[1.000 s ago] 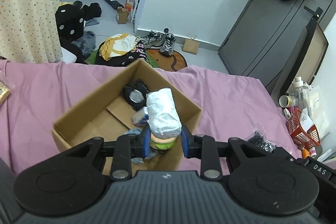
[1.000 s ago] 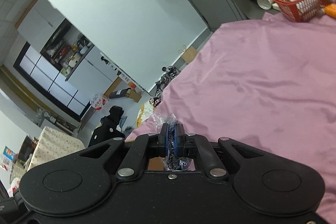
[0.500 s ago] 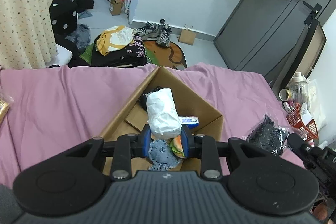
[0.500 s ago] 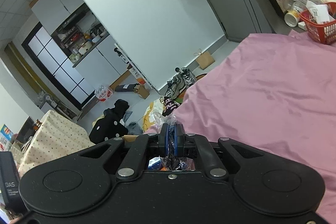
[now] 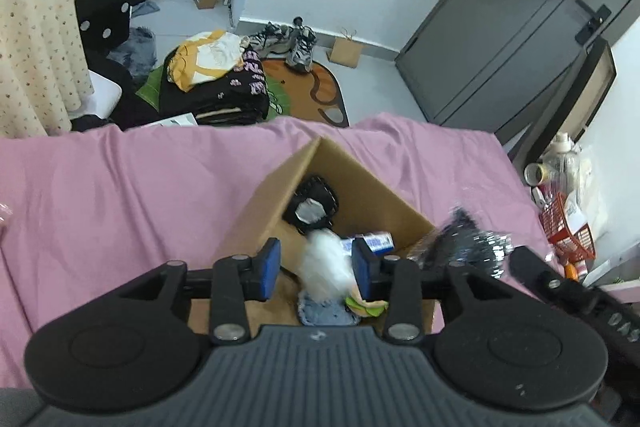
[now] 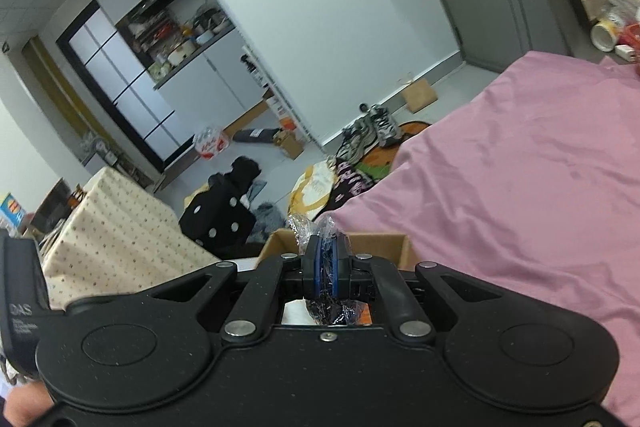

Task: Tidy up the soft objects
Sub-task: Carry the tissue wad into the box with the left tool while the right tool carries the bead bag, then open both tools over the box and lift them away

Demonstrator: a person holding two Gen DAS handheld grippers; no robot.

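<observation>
One cardboard box [image 5: 360,187], two sneakers [image 5: 288,43], one red basket [image 5: 568,231], two hand-held grippers.

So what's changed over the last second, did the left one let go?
Yes. The left gripper opened and the white bundle is dropping, blurred, into the cardboard box. The right gripper swung toward the box, staying clamped on the plastic bag.

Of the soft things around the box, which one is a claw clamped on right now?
The clear bag of dark material, pinched in the shut right claw at the cardboard box. The white bundle sits blurred between the open left claw pads, released.
</observation>
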